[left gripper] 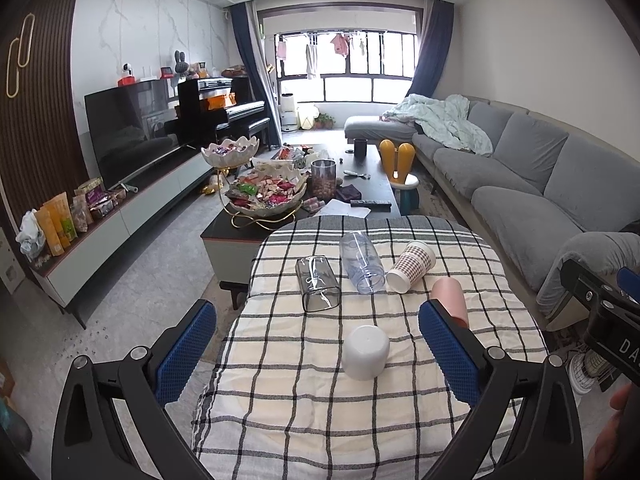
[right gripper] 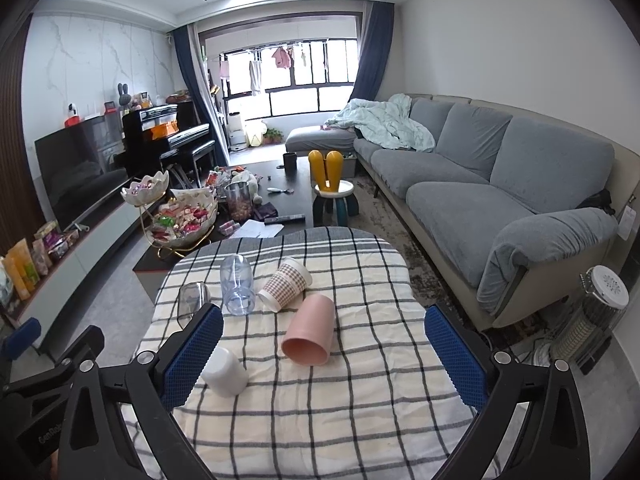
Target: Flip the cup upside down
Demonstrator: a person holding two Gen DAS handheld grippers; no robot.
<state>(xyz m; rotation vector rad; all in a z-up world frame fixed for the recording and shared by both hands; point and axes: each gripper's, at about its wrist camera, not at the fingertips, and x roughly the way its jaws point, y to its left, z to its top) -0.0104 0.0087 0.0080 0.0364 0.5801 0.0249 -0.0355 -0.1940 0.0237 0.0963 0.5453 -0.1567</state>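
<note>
My left tongs point(left gripper: 316, 344) are spread wide, nothing between the blue pads point(left gripper: 186, 354), hovering over the near end of the checked worktop point(left gripper: 280, 420). Left to right on it: a clear squarish glass point(left gripper: 318, 288) lying on its side, mouth toward me; beside it a clear bluish plastic cup point(left gripper: 362, 262) on its side, mouth toward me; then a checkered paper cup point(left gripper: 412, 266) on its side, its white rim near the plastic cup's mouth; then a pink cup point(right gripper: 309, 330) on its side, open mouth facing me. Nearest to me, a white cup point(left gripper: 366, 352) stands mouth down, base up, apart from the others, roughly between my left tongs' tips. My right tongs point(right gripper: 324, 354) are also spread wide and hold nothing; in the right wrist view the pink cup sits between their pads point(right gripper: 456, 360), untouched, and the white cup is just beside the left pad. Behind the worktop is a dark coffee table point(left gripper: 380, 184) with snack bowls point(left gripper: 266, 196); a grey sofa point(right gripper: 480, 184) runs along the right.
</note>
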